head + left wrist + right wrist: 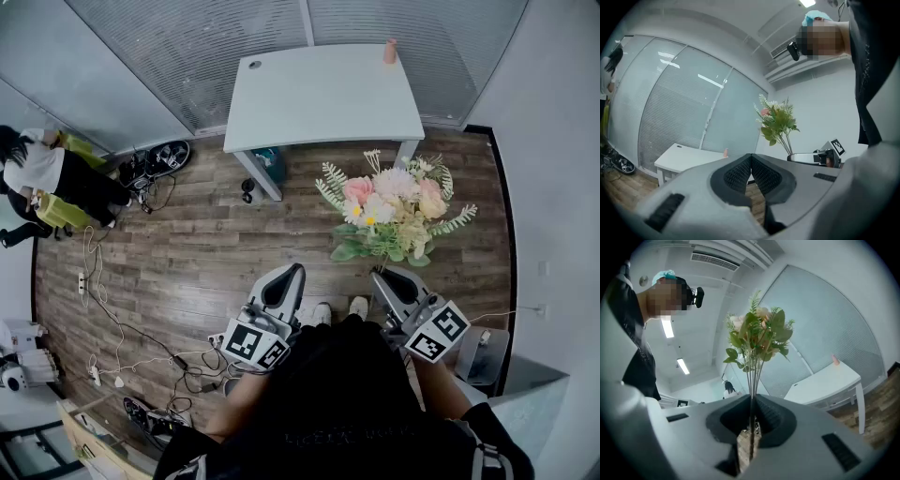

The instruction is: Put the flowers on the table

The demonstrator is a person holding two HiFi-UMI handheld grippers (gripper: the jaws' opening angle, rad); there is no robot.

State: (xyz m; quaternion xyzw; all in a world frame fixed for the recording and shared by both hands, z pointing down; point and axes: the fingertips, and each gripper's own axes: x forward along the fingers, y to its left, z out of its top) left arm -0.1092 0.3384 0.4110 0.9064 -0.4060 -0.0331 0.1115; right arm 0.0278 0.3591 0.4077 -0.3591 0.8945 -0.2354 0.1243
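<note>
A bunch of pink, white and peach flowers (394, 206) with green leaves stands upright above the wooden floor, short of the white table (323, 94). My right gripper (382, 275) is shut on the thin stems (752, 390), with the blooms (759, 333) rising above the jaws. My left gripper (292, 270) hangs beside it at the left, jaws shut with nothing between them. From the left gripper view the flowers (777, 123) and the table (689, 157) lie ahead.
A small pink object (389, 52) stands on the table's far right corner. Frosted glass walls (187, 47) run behind the table. Cables (103, 309) trail over the floor at the left, where a person (47, 178) crouches. A grey bin (483, 356) is at my right.
</note>
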